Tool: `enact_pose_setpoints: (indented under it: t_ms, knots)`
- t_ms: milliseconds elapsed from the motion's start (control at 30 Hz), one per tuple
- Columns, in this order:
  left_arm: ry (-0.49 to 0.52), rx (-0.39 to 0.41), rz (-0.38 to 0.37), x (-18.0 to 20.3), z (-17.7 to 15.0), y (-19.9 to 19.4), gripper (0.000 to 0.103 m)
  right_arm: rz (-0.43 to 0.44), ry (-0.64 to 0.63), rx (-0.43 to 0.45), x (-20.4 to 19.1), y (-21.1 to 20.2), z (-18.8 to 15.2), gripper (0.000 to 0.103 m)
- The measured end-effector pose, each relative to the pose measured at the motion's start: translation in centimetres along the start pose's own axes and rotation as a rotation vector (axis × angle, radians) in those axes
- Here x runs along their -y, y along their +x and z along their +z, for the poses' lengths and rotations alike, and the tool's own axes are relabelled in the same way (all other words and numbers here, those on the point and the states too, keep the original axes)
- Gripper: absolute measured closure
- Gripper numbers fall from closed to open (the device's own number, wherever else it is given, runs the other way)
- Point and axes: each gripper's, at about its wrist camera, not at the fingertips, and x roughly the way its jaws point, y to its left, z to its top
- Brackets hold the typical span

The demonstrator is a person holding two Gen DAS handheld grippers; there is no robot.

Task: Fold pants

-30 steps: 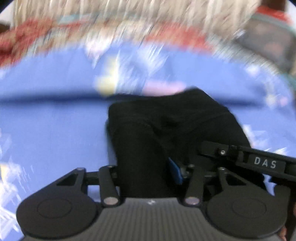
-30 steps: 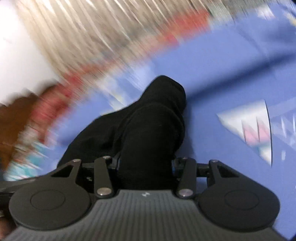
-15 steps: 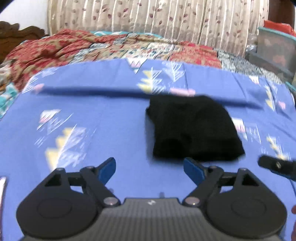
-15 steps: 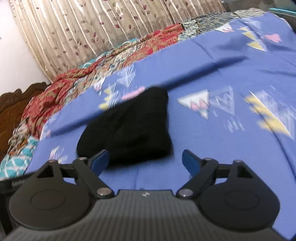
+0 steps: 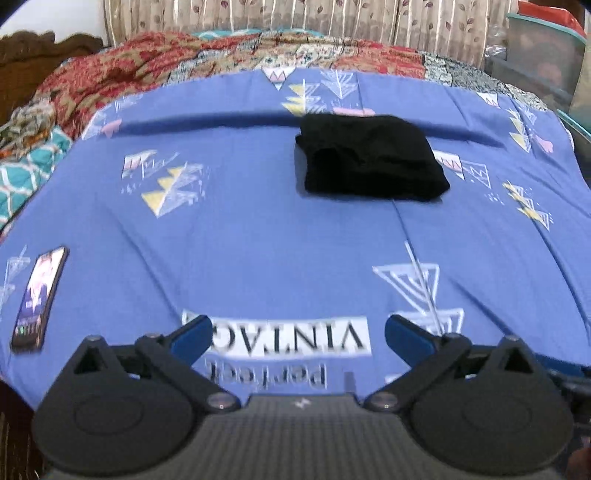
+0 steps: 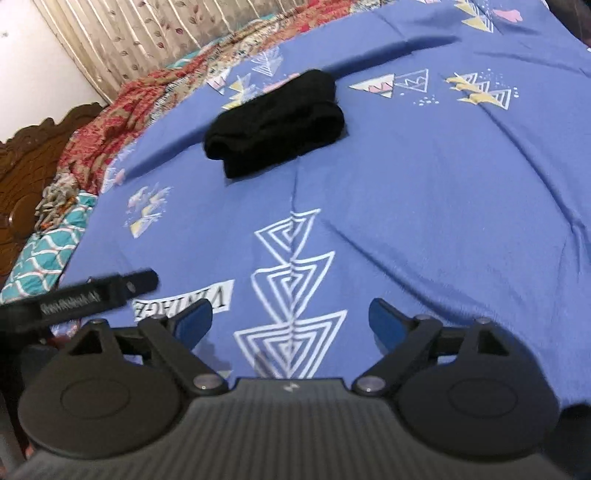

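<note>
Blue bedsheet (image 5: 258, 236) covers the bed, printed with white, yellow and pink triangle motifs, plus a white label reading "VINTAGE" (image 5: 291, 338) upside down near the bottom of the left wrist view. Phone (image 5: 38, 297) lies flat on the sheet at the left edge, screen lit. Red patterned quilt (image 5: 122, 62) bunched along the far side. Teal scalloped-pattern fabric (image 6: 44, 254) at the left. Striped leaf-print curtain (image 6: 147, 33) behind. Carved dark wood headboard (image 6: 26, 155) far left. Plastic storage bin (image 5: 543, 48) far right.
</note>
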Motion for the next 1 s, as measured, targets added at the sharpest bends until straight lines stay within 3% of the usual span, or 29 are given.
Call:
enact_pose_setpoints:
  t_ms: [233, 533, 1000]
  knots:
    - [-0.024, 0.000, 0.037, -0.4, -1.5, -1.1, 0.000, 0.007, 0.034, -0.013, -0.1, -0.7, -1.2, 0.009]
    - [0.038, 0.024, 0.137, 0.0, -2.0, -1.7, 0.000, 0.008, 0.051, -0.007, 0.4, -1.7, -1.9, 0.009]
    - [0.068, 0.086, 0.177, 0.4, -1.7, -2.6, 0.000, 0.011, 0.063, -0.014, 0.4, -1.7, -2.0, 0.009]
